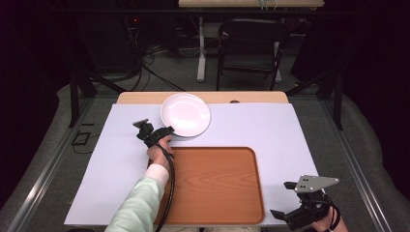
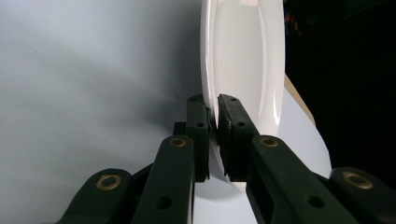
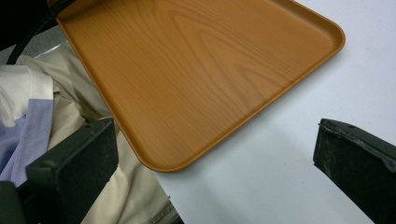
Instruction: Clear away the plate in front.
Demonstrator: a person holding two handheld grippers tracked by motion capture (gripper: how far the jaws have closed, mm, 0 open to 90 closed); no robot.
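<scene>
Plate [image 1: 185,114]: white, round, on the mat just beyond the tray's [image 1: 217,212] far-left corner. Left gripper [image 1: 167,130]: jaws closed on the plate's near-left rim, one pad above and one below, rim edge-on between them in the left gripper view [image 2: 243,60]. Right gripper [image 1: 290,200]: jaws wide apart, holding nothing, off the tray's near-right corner, well apart from the plate. Likely next move: toward the tray, which lies just nearer the person. High view gives plate-to-tray layout; left gripper view gives the pinch.
</scene>
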